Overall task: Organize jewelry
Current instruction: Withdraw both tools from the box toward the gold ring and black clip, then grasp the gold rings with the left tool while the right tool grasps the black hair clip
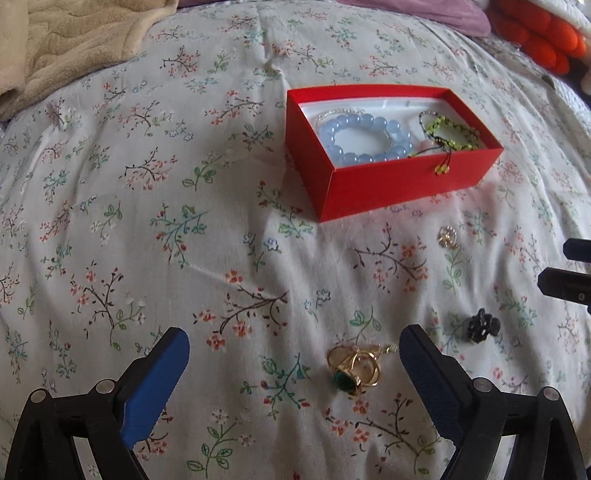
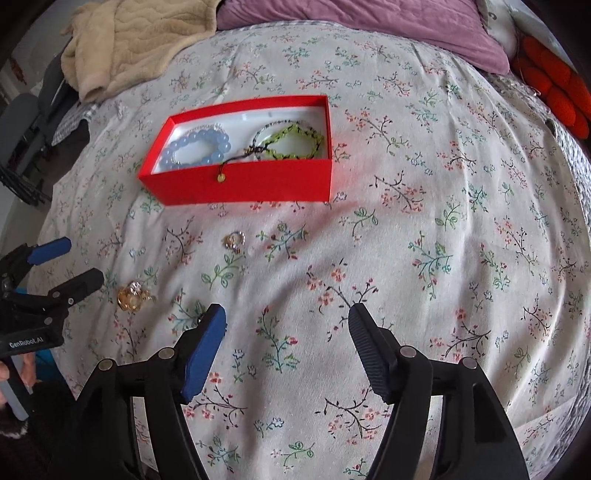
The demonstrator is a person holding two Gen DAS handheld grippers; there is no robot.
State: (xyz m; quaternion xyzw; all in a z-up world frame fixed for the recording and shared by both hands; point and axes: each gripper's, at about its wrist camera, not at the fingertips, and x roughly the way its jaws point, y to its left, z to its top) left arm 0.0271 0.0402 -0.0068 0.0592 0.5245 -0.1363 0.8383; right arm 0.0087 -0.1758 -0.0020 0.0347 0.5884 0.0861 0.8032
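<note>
A red box (image 1: 399,184) (image 2: 240,184) sits on the floral bedspread and holds a blue bead bracelet (image 1: 365,138) (image 2: 199,149) and a green and black woven bracelet (image 1: 450,134) (image 2: 291,142). A gold ring cluster with a green stone (image 1: 354,369) (image 2: 133,295) lies between my left gripper's fingers. My left gripper (image 1: 295,350) (image 2: 79,262) is open above the spread. A small gold and pearl piece (image 1: 447,236) (image 2: 234,240) lies in front of the box. A black flower piece (image 1: 482,325) lies to the right. My right gripper (image 2: 288,325) is open and empty.
A beige blanket (image 2: 136,40) is heaped at the back left. A purple pillow (image 2: 388,26) and an orange knitted thing (image 2: 557,88) lie at the back right. The bed's left edge (image 2: 55,177) drops off beside the box.
</note>
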